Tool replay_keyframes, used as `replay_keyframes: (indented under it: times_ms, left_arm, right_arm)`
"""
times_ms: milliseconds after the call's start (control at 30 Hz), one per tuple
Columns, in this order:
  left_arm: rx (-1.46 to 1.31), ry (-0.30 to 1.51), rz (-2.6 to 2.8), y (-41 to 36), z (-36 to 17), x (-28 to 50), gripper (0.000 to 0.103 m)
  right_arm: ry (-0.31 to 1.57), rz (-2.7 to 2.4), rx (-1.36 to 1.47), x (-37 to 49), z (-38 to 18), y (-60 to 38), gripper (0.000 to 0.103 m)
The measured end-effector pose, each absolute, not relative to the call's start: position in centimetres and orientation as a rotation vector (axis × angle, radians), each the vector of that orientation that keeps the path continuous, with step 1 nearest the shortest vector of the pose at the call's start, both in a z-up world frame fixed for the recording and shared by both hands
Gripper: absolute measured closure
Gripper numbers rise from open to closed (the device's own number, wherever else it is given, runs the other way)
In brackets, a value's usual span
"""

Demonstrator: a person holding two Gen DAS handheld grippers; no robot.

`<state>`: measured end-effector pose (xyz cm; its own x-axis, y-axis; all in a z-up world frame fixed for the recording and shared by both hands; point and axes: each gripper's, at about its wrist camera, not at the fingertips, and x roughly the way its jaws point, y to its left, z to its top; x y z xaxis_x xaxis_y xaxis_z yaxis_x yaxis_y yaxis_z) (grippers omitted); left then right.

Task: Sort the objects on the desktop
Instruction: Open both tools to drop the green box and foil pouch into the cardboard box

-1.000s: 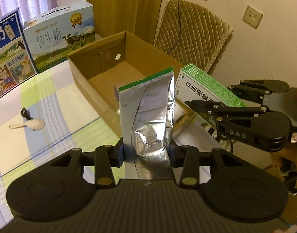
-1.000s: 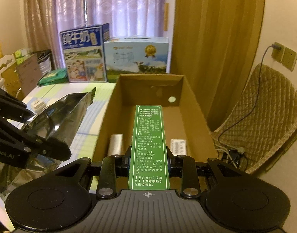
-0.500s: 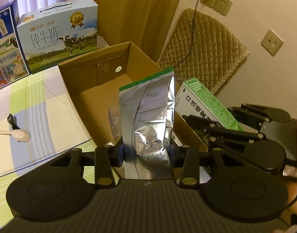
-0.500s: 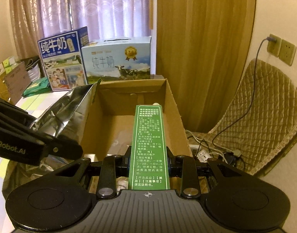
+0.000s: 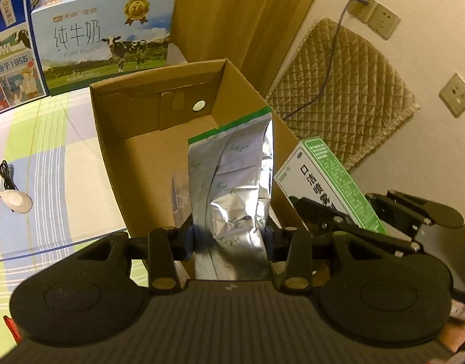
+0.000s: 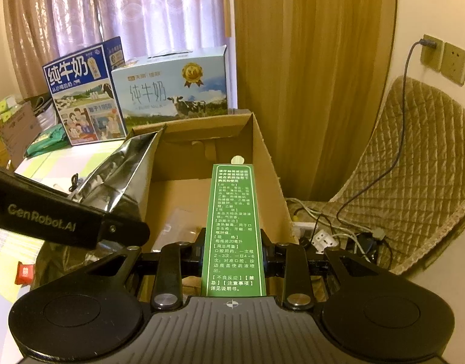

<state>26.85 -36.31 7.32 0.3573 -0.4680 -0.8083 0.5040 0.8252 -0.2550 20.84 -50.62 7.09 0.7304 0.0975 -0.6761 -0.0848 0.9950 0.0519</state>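
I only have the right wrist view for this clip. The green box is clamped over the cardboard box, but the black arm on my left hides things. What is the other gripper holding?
Observer: The left gripper is shut on a silver foil pouch, held upright over the cardboard box.
Operator: Does the pouch have any marking?
Observer: Yes, a green strip runs along its top edge.
Operator: What faces the left camera on the green box?
Observer: The green box shows a white face with large dark characters; the right gripper is shut on it.
Operator: Anything loose on the table left of the cardboard box?
Observer: A white spoon beside a coiled black cable.
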Motion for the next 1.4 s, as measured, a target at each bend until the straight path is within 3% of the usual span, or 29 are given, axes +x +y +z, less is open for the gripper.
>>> replay_keyframes:
  times_ms: [833,1100,1400]
  left_arm:
    - [-0.034,0.939,-0.575,-31.5,7.4,26.3,0.060]
    - [-0.023,0.918,-0.563,-28.3,7.2,23.8,0.057]
    - [0.013,0.909,-0.535,-24.3,6.7,19.8,0.048]
  right_arm:
    - [0.746,0.112,0.036,22.1,5.6,-49.5,0.074]
    - [0.706,0.094,0.052,20.3,7.0,-49.9,0.053]
    - [0.636,0.094,0.139,14.8,8.8,-49.0,0.013]
